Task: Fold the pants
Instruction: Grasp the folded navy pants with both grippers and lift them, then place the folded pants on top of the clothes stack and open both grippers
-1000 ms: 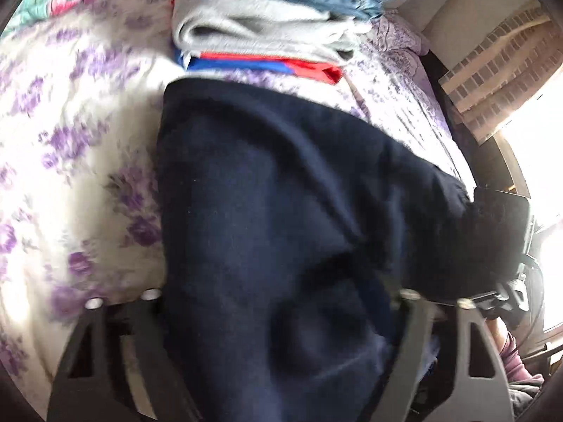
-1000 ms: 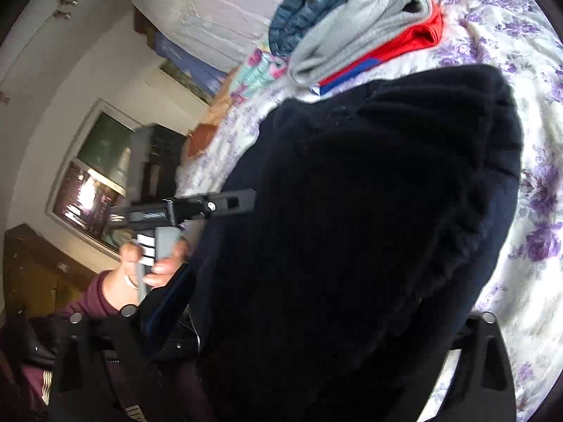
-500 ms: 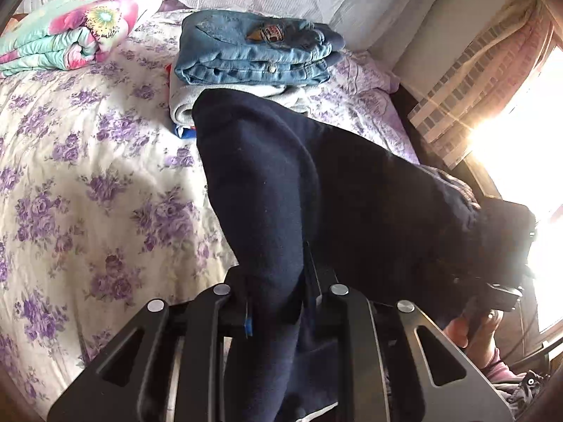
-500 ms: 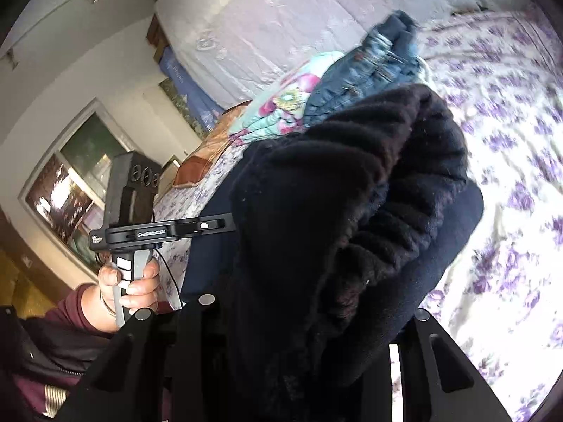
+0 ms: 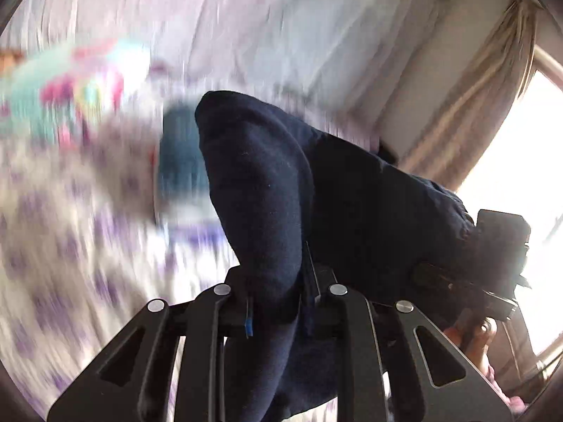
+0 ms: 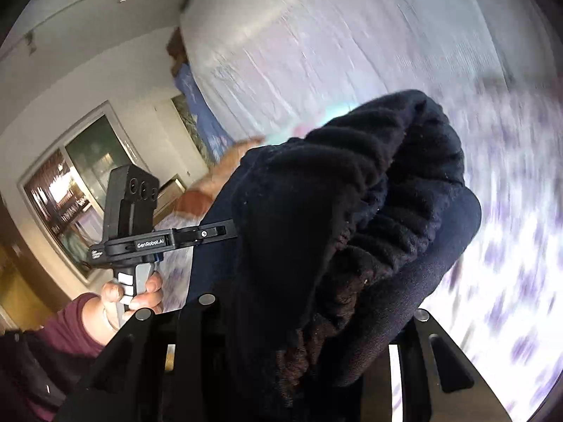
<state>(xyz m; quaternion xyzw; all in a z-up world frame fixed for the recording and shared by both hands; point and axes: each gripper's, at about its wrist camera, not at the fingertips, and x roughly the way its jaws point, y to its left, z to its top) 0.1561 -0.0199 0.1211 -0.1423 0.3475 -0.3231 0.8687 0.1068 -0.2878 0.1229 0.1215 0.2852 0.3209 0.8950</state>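
Dark navy pants (image 5: pixel 267 190) hang in the air, held between both grippers. My left gripper (image 5: pixel 278 302) is shut on one bunched edge of the pants. My right gripper (image 6: pixel 302 320) is shut on the thick ribbed waistband end (image 6: pixel 369 190). The cloth stretches between the two grippers above the bed. The right gripper body (image 5: pixel 499 242) shows in the left wrist view, and the left gripper (image 6: pixel 140 228) with the hand holding it shows in the right wrist view.
A bed with a purple-flowered cover (image 5: pixel 52 246) lies below, blurred by motion. A stack of folded clothes with jeans on top (image 5: pixel 179 161) and a colourful pillow (image 5: pixel 67 95) lie at the far side. A curtained window (image 5: pixel 520 161) is at right.
Both grippers closed on the pants and lifted them off the bed. The views have tilted upward toward the wall, and the background is now blurred.
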